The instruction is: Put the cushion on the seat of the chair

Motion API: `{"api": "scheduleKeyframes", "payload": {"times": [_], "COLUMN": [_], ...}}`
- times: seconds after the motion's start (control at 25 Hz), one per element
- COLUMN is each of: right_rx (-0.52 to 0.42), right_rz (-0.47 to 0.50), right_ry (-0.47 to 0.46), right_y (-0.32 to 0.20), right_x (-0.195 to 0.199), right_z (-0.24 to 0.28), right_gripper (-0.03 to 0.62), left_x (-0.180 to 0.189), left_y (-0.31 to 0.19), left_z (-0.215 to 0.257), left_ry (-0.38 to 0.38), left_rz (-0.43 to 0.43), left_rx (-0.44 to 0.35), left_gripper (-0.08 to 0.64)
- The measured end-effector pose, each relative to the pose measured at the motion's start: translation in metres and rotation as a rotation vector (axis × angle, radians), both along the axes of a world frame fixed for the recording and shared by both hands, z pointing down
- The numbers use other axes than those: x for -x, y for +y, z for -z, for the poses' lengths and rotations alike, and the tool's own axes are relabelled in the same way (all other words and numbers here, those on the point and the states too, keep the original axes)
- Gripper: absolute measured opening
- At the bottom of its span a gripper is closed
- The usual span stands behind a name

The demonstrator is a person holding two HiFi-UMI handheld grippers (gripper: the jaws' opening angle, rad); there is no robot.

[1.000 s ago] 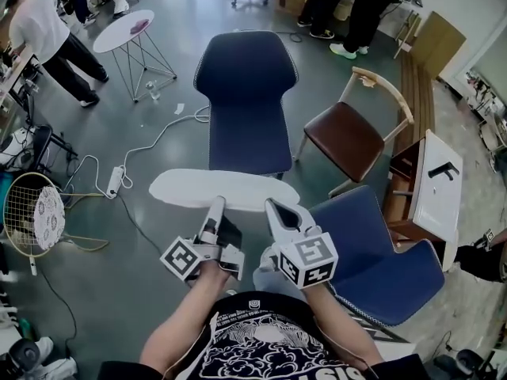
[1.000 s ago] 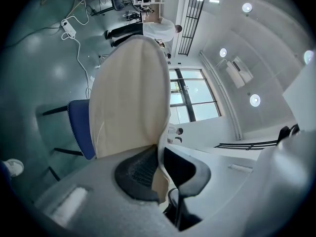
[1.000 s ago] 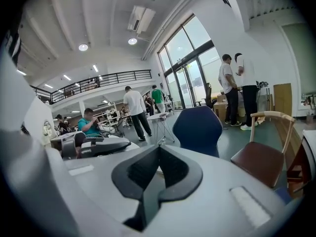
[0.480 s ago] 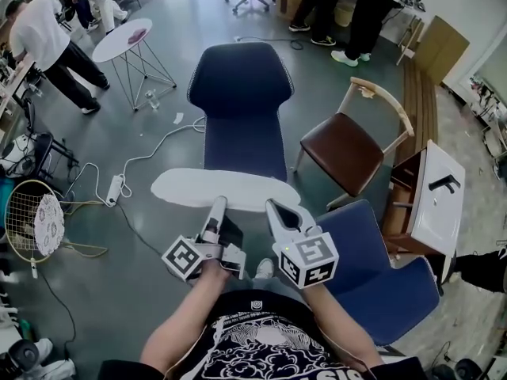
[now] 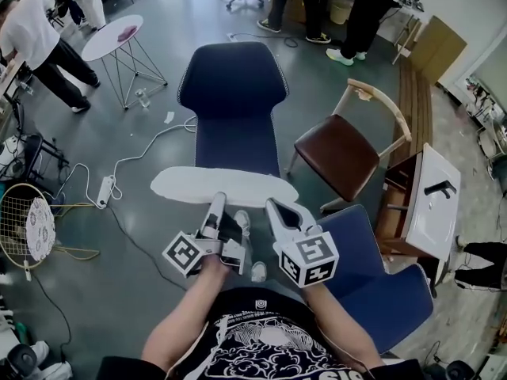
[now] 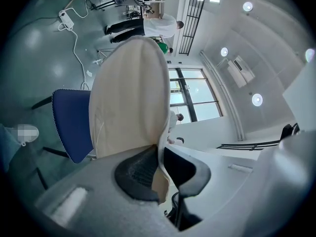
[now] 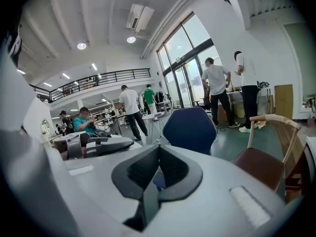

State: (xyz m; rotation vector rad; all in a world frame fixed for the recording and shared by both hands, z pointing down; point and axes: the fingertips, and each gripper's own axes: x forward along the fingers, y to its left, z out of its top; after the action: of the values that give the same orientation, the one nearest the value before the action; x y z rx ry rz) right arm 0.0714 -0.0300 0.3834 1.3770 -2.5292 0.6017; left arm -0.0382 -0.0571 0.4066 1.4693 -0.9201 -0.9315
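Note:
The cushion (image 5: pixel 222 187) is a flat cream oval, held level in front of me. My left gripper (image 5: pixel 215 202) is shut on its near edge. In the left gripper view the cushion (image 6: pixel 131 98) runs out from between the black pads (image 6: pixel 140 174). My right gripper (image 5: pixel 274 206) has its tips at the cushion's near edge. In the right gripper view its jaws (image 7: pixel 158 154) look shut with nothing showing between them. The dark blue chair (image 5: pixel 234 109) stands just beyond the cushion, seat (image 5: pixel 238 145) towards me. It also shows in both gripper views (image 6: pixel 71 125) (image 7: pixel 190 127).
A brown wooden armchair (image 5: pixel 344 145) stands right of the blue chair. A second blue chair (image 5: pixel 380 279) is at my lower right, beside a white cabinet (image 5: pixel 432 200). A white cable and power strip (image 5: pixel 103 187), a racket (image 5: pixel 28 228) and a round side table (image 5: pixel 113 36) lie left. People stand behind.
I have stepped towards the blue chair, which now sits a little further left in the head view. The cushion and both grippers keep the same pose. My shoes have come into view below the cushion.

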Motion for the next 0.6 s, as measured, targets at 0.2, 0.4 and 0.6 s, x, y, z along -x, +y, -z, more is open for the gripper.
{"api": "scheduleKeyframes", "payload": {"times": [0.2, 0.4, 0.6], "right_rx": [0.024, 0.057, 0.095], "right_rz": [-0.006, 0.0, 0.009], "right_ry": [0.022, 0.038, 0.057], "right_y": [-0.031, -0.067, -0.107], "right_x": [-0.003, 0.0, 0.0], "right_z": [-0.014, -0.029, -0.048], "right_gripper": [-0.006, -0.006, -0.006], "left_x": [-0.004, -0.007, -0.01], "left_y": [-0.03, -0.065, -0.106], "left_z": [-0.022, -0.043, -0.066], "left_ry": [0.037, 0.053, 0.06], "left_rz": [0.007, -0.004, -0.016], "left_rx": [0.026, 0.042, 0.061], "left_gripper": [0.04, 0.04, 0.04]}}
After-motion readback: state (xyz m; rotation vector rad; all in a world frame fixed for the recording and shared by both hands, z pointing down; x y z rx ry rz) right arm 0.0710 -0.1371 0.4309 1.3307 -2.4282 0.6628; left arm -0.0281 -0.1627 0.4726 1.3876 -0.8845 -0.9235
